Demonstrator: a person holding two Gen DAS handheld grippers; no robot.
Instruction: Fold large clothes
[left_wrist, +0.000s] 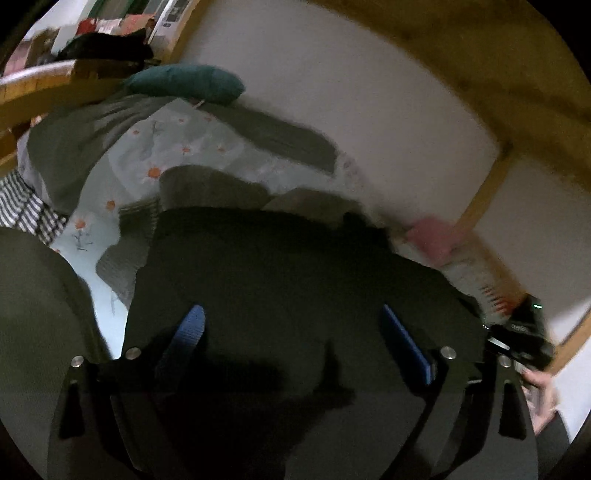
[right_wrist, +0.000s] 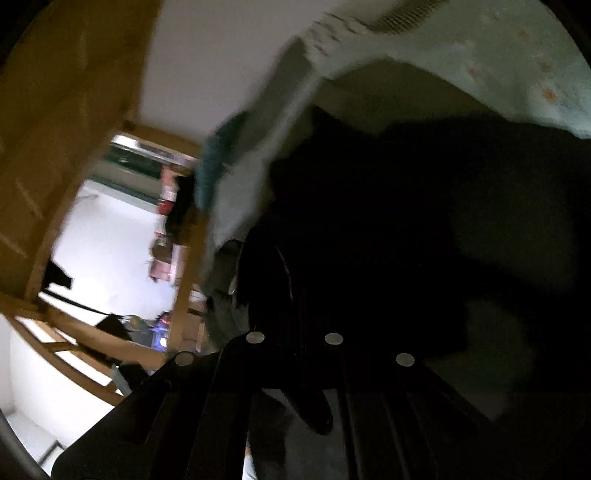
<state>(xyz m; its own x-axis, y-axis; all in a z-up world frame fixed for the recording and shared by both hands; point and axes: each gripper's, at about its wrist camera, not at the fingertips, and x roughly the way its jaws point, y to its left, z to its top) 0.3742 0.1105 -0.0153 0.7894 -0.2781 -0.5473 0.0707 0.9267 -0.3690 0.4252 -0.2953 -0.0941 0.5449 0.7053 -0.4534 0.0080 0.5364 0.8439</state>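
Dark garment (left_wrist: 280, 266) lies across the near edge of the bed (left_wrist: 177, 155), directly ahead of the left claw (left_wrist: 295, 332), whose fingers stand wide apart. Right claw (right_wrist: 295, 325) appears to pinch the garment's edge, though darkness hides it.

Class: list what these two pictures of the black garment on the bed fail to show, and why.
- Right wrist view: right gripper fingertips lost in darkness against the black garment; open or shut unclear.
- Left wrist view: garment's lower part hidden behind the left gripper.
- Garment type: too dark and blurred.
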